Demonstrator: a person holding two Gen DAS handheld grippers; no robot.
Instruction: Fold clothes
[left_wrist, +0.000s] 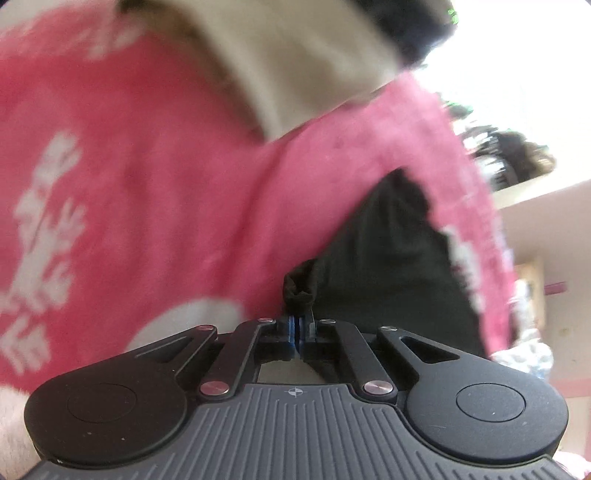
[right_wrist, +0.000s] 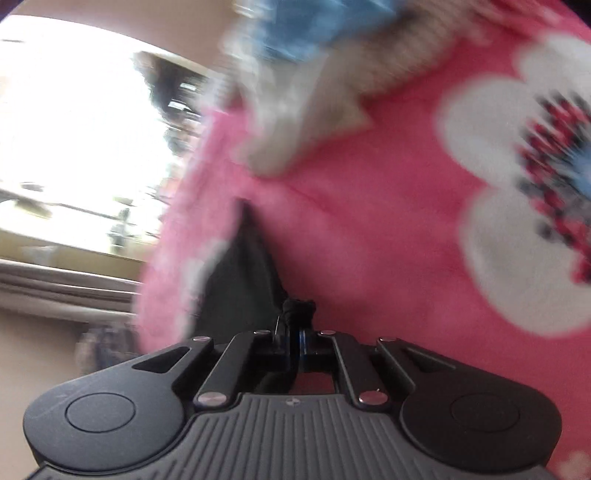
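Observation:
A black garment (left_wrist: 388, 258) lies over a pink blanket (left_wrist: 147, 184) with white flower prints. My left gripper (left_wrist: 299, 325) is shut on a bunched corner of the black garment, which sticks up between the pads. In the right wrist view the same black garment (right_wrist: 240, 280) hangs in a taut dark wedge against the pink blanket (right_wrist: 369, 221). My right gripper (right_wrist: 295, 328) is shut on another bunched corner of it. Both views are blurred by motion.
A beige cloth (left_wrist: 295, 66) lies on the blanket at the top of the left view. Blue and grey clothes (right_wrist: 314, 55) are piled at the far end in the right view. A bright window (right_wrist: 74, 129) and shelf edges sit beyond the blanket's edge.

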